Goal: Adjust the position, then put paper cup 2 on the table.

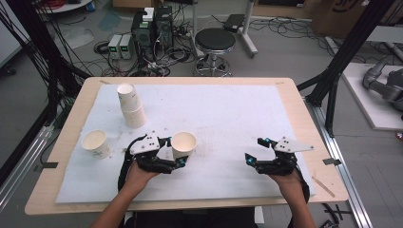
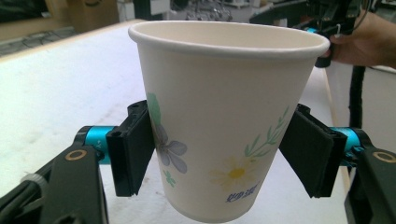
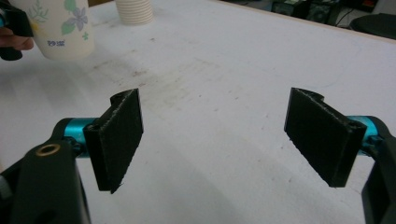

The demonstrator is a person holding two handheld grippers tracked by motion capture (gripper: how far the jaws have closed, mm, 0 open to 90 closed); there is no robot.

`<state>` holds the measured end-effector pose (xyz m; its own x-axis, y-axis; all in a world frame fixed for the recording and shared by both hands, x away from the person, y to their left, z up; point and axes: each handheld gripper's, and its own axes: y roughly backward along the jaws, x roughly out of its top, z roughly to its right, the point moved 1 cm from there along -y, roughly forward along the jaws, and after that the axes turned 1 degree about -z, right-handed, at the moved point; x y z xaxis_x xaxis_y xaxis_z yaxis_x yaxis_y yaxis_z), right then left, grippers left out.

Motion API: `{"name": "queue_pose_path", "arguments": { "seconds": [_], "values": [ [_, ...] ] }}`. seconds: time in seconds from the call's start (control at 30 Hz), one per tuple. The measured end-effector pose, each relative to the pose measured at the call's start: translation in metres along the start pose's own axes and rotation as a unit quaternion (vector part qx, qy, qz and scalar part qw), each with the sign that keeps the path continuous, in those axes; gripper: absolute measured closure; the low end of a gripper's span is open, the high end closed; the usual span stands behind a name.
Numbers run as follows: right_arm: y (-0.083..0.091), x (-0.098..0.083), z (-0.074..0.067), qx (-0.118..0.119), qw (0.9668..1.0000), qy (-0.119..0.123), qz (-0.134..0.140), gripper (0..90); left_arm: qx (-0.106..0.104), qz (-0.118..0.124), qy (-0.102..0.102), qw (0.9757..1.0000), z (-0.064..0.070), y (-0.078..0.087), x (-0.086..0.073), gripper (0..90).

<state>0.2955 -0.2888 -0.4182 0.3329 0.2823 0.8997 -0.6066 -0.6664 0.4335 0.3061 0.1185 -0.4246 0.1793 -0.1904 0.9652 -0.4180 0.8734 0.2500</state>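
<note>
Nearest, in the high view: left gripper [image 1: 176, 151] clamped on a paper cup [image 1: 184, 143], near the front middle of the white mat [image 1: 228, 109]. Right gripper [image 1: 254, 150] well apart to the right, jaws wide, nothing between them. Farther back at the left: one single cup [image 1: 96, 144] standing upright, and a stack of cups [image 1: 131, 107], perhaps four in it, rims hard to count. So: two loose cups, one stack, two grippers.

Left gripper view: both pads [image 2: 133, 154] pressed on the flowered wall, low on the sides; paper cup upright.

Right gripper view: bare mat between the open pads; gripped cup far off at upper left.

Step in hand, by judgement: moving one cup, most likely in or out of the stack. Next move calls for a light squeeze, cup kept upright, then a clean release.
</note>
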Motion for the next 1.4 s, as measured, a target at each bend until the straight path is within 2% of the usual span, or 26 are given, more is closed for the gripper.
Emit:
{"name": "queue_pose_path", "arguments": {
  "seconds": [0.17, 0.37, 0.63, 0.8, 1.0, 1.07, 1.3, 1.4],
  "values": [
    [0.003, -0.003, 0.003, -0.015, 0.9998, -0.009, 0.004, 20.1, 0.019, 0.026, 0.002, 0.9995, -0.002, 0.007, 0.001, 29.6],
    [0.001, -0.003, 0.003, -0.022, 0.9997, -0.009, 0.006, 20.1, 0.024, 0.031, 0.004, 0.9992, -0.005, 0.009, -0.001, 29.3],
    [0.002, -0.004, 0.001, -0.018, 0.9998, -0.006, 0.005, 20.2, 0.032, 0.029, 0.005, 0.9991, -0.004, 0.007, -0.002, 29.4],
    [0.003, -0.005, 0.002, -0.02, 0.9998, -0.007, 0.005, 20.2, 0.029, 0.027, 0.008, 0.9992, -0.005, 0.003, -0.003, 29.4],
    [0.003, -0.004, 0.002, -0.02, 0.9998, -0.008, 0.006, 20.1, 0.036, 0.024, 0.006, 0.999, -0.009, -0.003, -0.002, 29.5],
    [0.002, -0.004, 0.002, -0.018, 0.9998, -0.01, 0.005, 20.2, 0.042, 0.031, 0.009, 0.9986, -0.012, -0.004, -0.001, 29.6],
    [0.0, -0.005, 0.001, -0.01, 0.9999, -0.009, 0.003, 20.2, 0.056, 0.038, 0.032, 0.9972, -0.027, -0.023, 0.009, 29.6],
    [0.001, -0.005, -0.001, -0.011, 0.9999, -0.006, 0.006, 20.1, 0.052, 0.048, 0.044, 0.9965, -0.03, -0.036, 0.015, 29.6]
  ]
}}
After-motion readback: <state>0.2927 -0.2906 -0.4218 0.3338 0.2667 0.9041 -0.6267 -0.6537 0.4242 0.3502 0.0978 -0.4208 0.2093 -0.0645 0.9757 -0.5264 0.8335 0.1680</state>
